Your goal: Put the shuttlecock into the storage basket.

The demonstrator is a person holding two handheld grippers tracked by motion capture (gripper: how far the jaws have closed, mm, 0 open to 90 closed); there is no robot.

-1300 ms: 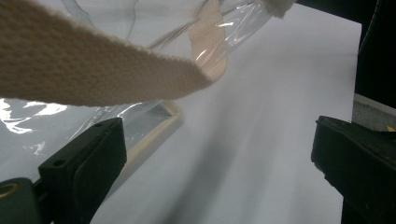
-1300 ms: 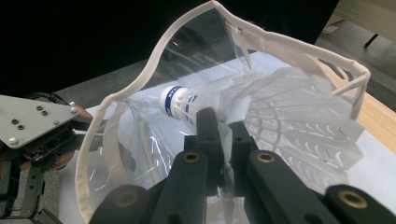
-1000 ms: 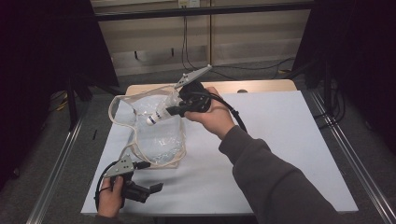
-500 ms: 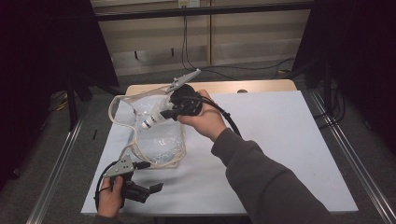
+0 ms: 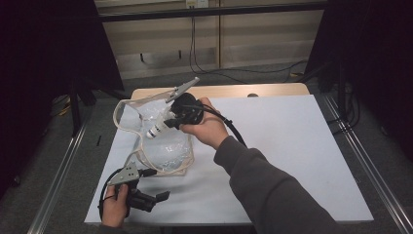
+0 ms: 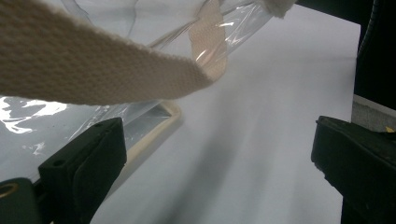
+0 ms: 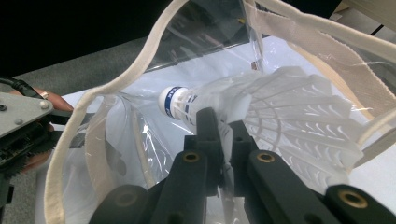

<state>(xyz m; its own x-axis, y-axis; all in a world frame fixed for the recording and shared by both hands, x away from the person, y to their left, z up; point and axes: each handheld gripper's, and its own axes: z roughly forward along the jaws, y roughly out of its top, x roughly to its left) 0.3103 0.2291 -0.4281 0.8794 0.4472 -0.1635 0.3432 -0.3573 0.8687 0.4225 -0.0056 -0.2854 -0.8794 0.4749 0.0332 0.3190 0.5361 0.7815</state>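
Note:
My right gripper (image 5: 171, 122) is shut on a white shuttlecock (image 5: 157, 128), pinching its feather skirt (image 7: 289, 112). The blue-banded cork (image 7: 173, 101) points into the mouth of a clear plastic bag (image 5: 168, 151) with cream webbing trim (image 7: 112, 84). The bag lies on the left part of the white table top (image 5: 292, 146). My left gripper (image 5: 155, 185) rests near the table's front left edge with its jaws wide apart and nothing between them. In the left gripper view the left gripper (image 6: 219, 172) faces the bag's near corner (image 6: 159, 122), and a cream strap (image 6: 93, 70) hangs just above it.
Metal rails (image 5: 63, 170) run along both sides of the table. Cables (image 5: 204, 58) hang at the wall behind. The right half of the table top is bare white surface.
My right gripper has carried the shuttlecock to the left and slightly down, over the bag's mouth. The left gripper and the bag have stayed put.

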